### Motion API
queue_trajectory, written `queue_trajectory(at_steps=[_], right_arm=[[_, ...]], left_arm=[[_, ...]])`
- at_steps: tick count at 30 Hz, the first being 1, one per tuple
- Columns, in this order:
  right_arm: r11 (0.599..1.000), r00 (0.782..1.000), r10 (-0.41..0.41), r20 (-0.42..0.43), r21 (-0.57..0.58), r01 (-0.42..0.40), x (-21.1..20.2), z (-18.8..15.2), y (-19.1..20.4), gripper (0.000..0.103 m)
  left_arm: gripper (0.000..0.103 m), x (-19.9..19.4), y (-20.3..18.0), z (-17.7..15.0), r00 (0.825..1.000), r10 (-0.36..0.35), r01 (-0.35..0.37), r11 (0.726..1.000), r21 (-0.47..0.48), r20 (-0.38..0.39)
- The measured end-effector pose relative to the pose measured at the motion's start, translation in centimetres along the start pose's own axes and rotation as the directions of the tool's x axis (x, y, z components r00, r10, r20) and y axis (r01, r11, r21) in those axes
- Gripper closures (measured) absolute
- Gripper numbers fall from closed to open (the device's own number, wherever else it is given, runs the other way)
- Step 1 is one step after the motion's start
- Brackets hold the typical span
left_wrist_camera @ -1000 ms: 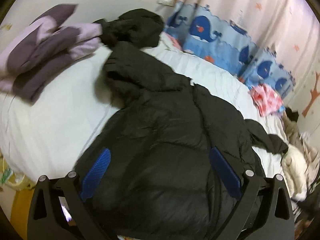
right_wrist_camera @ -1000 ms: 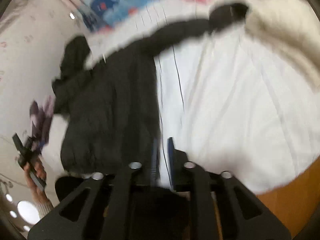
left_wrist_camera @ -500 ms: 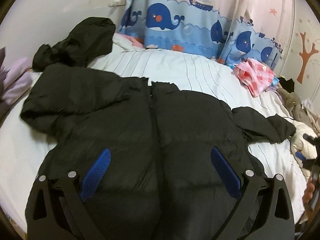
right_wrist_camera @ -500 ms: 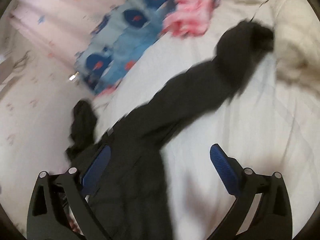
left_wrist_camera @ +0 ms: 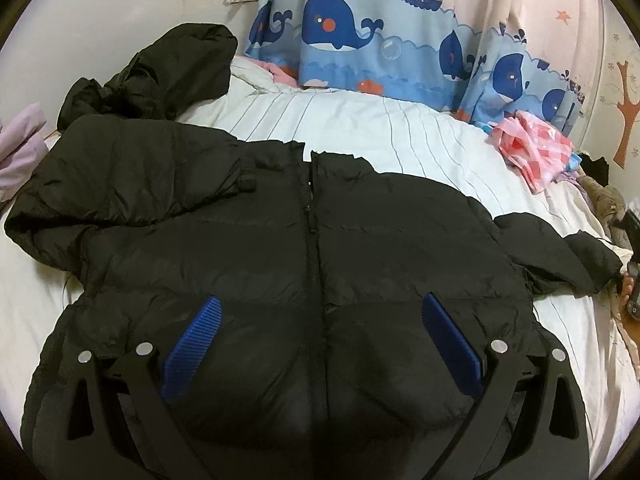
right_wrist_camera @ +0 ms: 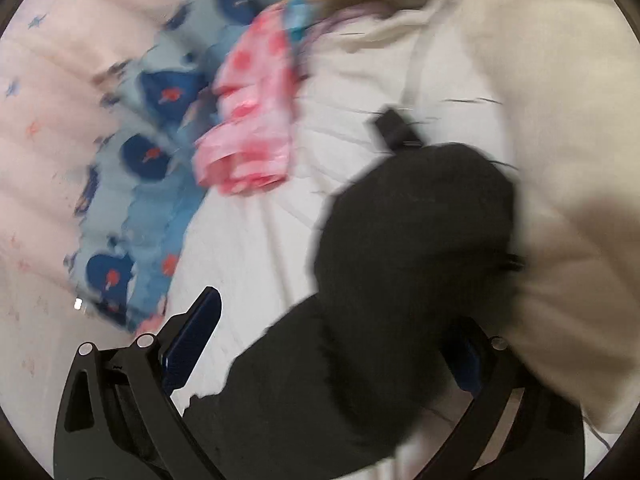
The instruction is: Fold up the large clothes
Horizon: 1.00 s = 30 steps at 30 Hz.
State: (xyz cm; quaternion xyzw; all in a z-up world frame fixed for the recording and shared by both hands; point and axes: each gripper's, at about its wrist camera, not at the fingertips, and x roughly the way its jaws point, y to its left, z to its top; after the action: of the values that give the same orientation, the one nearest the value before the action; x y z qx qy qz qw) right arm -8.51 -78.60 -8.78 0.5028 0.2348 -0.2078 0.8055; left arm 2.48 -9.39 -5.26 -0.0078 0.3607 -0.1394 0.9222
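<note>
A black puffer jacket [left_wrist_camera: 280, 240] lies front-up on the white striped bed [left_wrist_camera: 380, 132], zip running up its middle. Its left sleeve is folded across the chest and its right sleeve [left_wrist_camera: 560, 252] stretches out to the right. My left gripper [left_wrist_camera: 320, 302] hovers open over the jacket's lower front, blue pads [left_wrist_camera: 192, 344] wide apart and holding nothing. In the blurred right wrist view, my right gripper [right_wrist_camera: 336, 308] stands wide open with the sleeve's end [right_wrist_camera: 420, 232] lying between its jaws. Its right pad is partly hidden behind the cloth.
A second black garment [left_wrist_camera: 160, 76] is bunched at the bed's back left, with purple clothes [left_wrist_camera: 20, 148] at the left edge. A pink checked garment [right_wrist_camera: 252, 120] lies by the whale curtain [left_wrist_camera: 360, 40]. A cream fluffy garment [right_wrist_camera: 540, 160] sits beside the sleeve.
My right gripper went from shut to wide open and swept along the jacket to the right sleeve's end. The left view swung round to face the jacket squarely.
</note>
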Motion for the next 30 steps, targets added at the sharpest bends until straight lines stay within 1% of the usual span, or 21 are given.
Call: queue_trajectory(at_steps=[2, 3, 4, 5, 6, 7, 8, 11, 13, 14, 15, 16, 17, 19, 22, 24, 25, 26, 27, 28, 30], right_arm=[[0.985, 1.0, 0.009, 0.024, -0.173, -0.005, 0.2, -0.6, 2.9, 0.011], [0.978, 0.999, -0.004, 0.039, -0.208, 0.012, 0.2, -0.7, 3.7, 0.014], [0.981, 0.999, -0.003, 0.032, -0.191, 0.009, 0.7, -0.1, 3.6, 0.022], [0.988, 1.0, 0.009, 0.021, -0.155, -0.006, 0.8, 0.2, 3.3, 0.042], [0.992, 1.0, 0.018, 0.018, -0.125, -0.016, 0.7, 0.5, 2.9, 0.055], [0.995, 0.999, 0.025, 0.023, -0.101, -0.023, 0.4, 0.9, 2.5, 0.078], [0.995, 0.999, 0.035, 0.038, -0.094, -0.031, -0.4, 1.4, 2.4, 0.088], [0.987, 0.99, 0.116, 0.085, -0.119, -0.106, -3.1, 2.0, 2.5, 0.089], [0.987, 0.989, 0.143, 0.036, -0.083, -0.14, -3.3, 2.5, 1.8, 0.089], [0.99, 0.991, 0.133, 0.023, -0.049, -0.132, -3.3, 2.6, 1.1, 0.085], [0.993, 0.992, 0.122, 0.023, -0.011, -0.121, -3.4, 2.8, 0.4, 0.08], [0.992, 0.993, 0.117, 0.017, 0.055, -0.117, -3.2, 3.0, -0.8, 0.059], [0.986, 0.993, 0.118, 0.019, 0.113, -0.12, -3.1, 3.2, -2.0, 0.033], [0.962, 0.984, 0.169, 0.052, 0.21, -0.177, -3.1, 3.5, -3.9, 0.029], [0.965, 0.99, 0.14, 0.033, 0.219, -0.144, -2.4, 3.8, -3.9, 0.029], [0.975, 0.995, 0.096, 0.025, 0.199, -0.1, -2.1, 3.9, -3.6, 0.033], [0.978, 0.996, 0.082, 0.036, 0.188, -0.088, -2.2, 3.9, -3.6, 0.045], [0.983, 0.997, 0.061, 0.049, 0.171, -0.069, -2.4, 3.9, -3.4, 0.066], [0.987, 0.997, 0.037, 0.063, 0.151, -0.046, -2.6, 4.0, -3.2, 0.074], [0.992, 0.996, 0.009, 0.089, 0.128, -0.021, -3.3, 4.0, -3.0, 0.088], [0.997, 0.99, -0.004, 0.143, 0.079, -0.007, -4.8, 4.2, -2.0, 0.094]], left_arm=[[0.007, 0.0, 0.1, -0.1, 1.0, -0.009, 0.008, 1.0, -0.007, -0.003], [0.007, 0.0, 0.1, -0.1, 1.0, -0.01, 0.01, 1.0, -0.009, -0.004], [0.007, 0.1, 0.2, -0.2, 1.0, -0.013, 0.013, 1.0, -0.011, -0.009], [0.007, 0.1, 0.2, -0.2, 1.0, -0.015, 0.015, 1.0, -0.012, -0.012], [0.007, 0.1, 0.4, -0.3, 1.0, -0.016, 0.015, 1.0, -0.014, -0.017], [0.007, 0.1, 0.6, -0.3, 1.0, -0.015, 0.015, 1.0, -0.016, -0.019], [0.007, 0.0, 0.7, -0.4, 1.0, -0.015, 0.015, 1.0, -0.021, -0.019], [0.007, -0.3, 1.2, -0.4, 1.0, -0.022, 0.021, 0.999, -0.037, -0.018], [0.007, -0.2, 1.4, -0.4, 0.999, -0.029, 0.028, 0.999, -0.044, -0.028], [0.007, -0.1, 1.5, -0.5, 0.999, -0.032, 0.03, 0.998, -0.046, -0.033], [0.007, 0.0, 1.5, -0.5, 0.999, -0.035, 0.033, 0.998, -0.047, -0.04], [0.007, 0.0, 1.5, -0.6, 0.998, -0.035, 0.033, 0.998, -0.047, -0.043], [0.007, 0.1, 1.5, -0.6, 0.998, -0.032, 0.03, 0.998, -0.046, -0.044], [0.007, 0.1, 1.5, -0.6, 0.999, -0.028, 0.026, 0.999, -0.043, -0.044], [0.007, 0.3, 1.4, -0.6, 0.998, -0.025, 0.023, 0.999, -0.041, -0.049], [0.007, 0.4, 1.3, -0.6, 0.998, -0.025, 0.023, 0.999, -0.04, -0.053], [0.007, 0.4, 1.2, -0.6, 0.998, -0.023, 0.021, 0.999, -0.039, -0.054], [0.007, 0.5, 1.2, -0.6, 0.998, -0.022, 0.02, 0.999, -0.038, -0.054], [0.007, 0.4, 1.3, -0.6, 0.998, -0.021, 0.019, 0.999, -0.038, -0.053], [0.007, 0.4, 1.3, -0.6, 0.998, -0.022, 0.02, 0.999, -0.04, -0.05], [0.007, 0.3, 1.4, -0.5, 0.999, -0.023, 0.021, 0.999, -0.041, -0.043]])
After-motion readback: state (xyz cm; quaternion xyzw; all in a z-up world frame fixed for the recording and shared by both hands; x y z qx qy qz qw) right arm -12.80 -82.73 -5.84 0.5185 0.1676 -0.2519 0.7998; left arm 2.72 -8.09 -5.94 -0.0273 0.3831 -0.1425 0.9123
